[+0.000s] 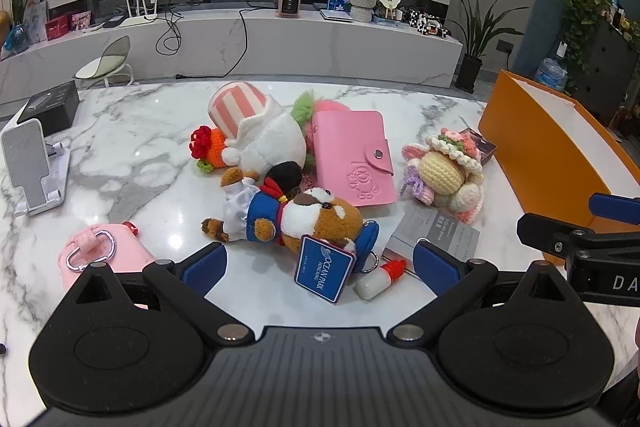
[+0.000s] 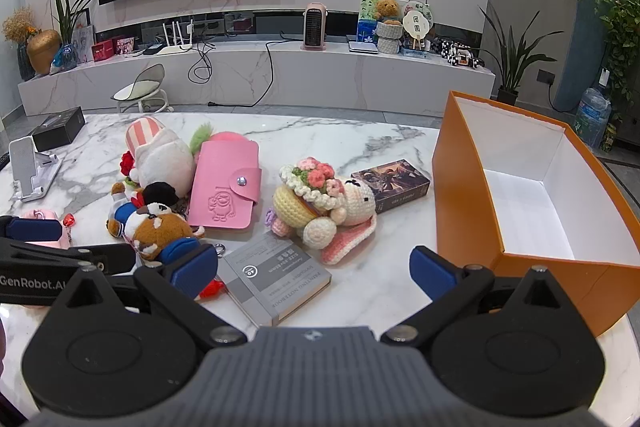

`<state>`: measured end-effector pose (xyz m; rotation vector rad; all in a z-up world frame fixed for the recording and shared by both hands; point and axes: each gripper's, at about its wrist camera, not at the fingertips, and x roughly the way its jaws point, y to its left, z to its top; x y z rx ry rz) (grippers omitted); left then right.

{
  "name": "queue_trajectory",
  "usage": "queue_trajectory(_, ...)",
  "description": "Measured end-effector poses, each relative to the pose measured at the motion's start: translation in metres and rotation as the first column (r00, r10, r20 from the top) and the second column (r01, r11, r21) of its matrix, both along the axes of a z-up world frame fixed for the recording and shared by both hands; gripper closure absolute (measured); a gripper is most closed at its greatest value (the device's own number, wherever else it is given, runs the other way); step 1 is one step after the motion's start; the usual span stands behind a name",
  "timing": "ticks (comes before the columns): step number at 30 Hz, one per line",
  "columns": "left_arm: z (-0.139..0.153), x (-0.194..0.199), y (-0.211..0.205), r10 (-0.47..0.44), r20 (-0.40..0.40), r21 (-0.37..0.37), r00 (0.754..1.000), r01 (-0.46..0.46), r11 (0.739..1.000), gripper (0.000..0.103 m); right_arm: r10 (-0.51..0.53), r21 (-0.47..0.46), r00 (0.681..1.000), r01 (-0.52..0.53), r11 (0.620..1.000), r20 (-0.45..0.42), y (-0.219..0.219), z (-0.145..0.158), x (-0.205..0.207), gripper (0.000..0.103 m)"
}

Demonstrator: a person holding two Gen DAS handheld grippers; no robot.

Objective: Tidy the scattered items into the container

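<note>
Scattered on the marble table: a sailor raccoon plush (image 1: 296,215) (image 2: 154,223), a white plush with striped hat (image 1: 260,131) (image 2: 160,155), a pink card wallet (image 1: 352,159) (image 2: 226,183), a crochet bunny (image 1: 444,171) (image 2: 324,207), a grey notebook (image 1: 436,235) (image 2: 276,279), a dark card box (image 2: 392,183), a small white bottle with red cap (image 1: 378,277). The orange box (image 2: 472,195) (image 1: 548,155) stands open and empty at right. My left gripper (image 1: 318,267) is open just before the raccoon plush. My right gripper (image 2: 314,269) is open over the notebook.
A white phone stand (image 1: 30,167) (image 2: 28,167) and a black box (image 1: 52,105) (image 2: 60,127) sit at the table's left. A pink case with a carabiner (image 1: 96,255) lies near my left gripper. The right gripper's arm (image 1: 580,243) shows in the left wrist view.
</note>
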<state>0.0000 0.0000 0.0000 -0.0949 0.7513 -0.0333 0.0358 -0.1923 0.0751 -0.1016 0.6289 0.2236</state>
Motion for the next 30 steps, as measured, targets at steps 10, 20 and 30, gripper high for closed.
queue_trajectory(10,0.0019,-0.0013,0.0011,-0.002,-0.003,-0.018,1.0,0.001,1.0,0.0,0.002,-0.003,1.0,-0.002,1.0,-0.002,-0.0008,0.0003,0.0008,0.0)
queue_trajectory(20,0.0004,0.0014,-0.0004,-0.001,-0.008,-0.014,1.0,0.001,1.0,0.0,0.003,-0.002,1.0,-0.003,1.0,-0.003,-0.0001,0.0001,-0.0006,0.0)
queue_trajectory(30,-0.0005,0.0006,-0.0003,-0.002,-0.007,-0.013,1.0,0.002,1.0,0.0,0.003,-0.002,1.0,-0.003,1.0,-0.004,-0.0004,0.001,-0.0021,0.0)
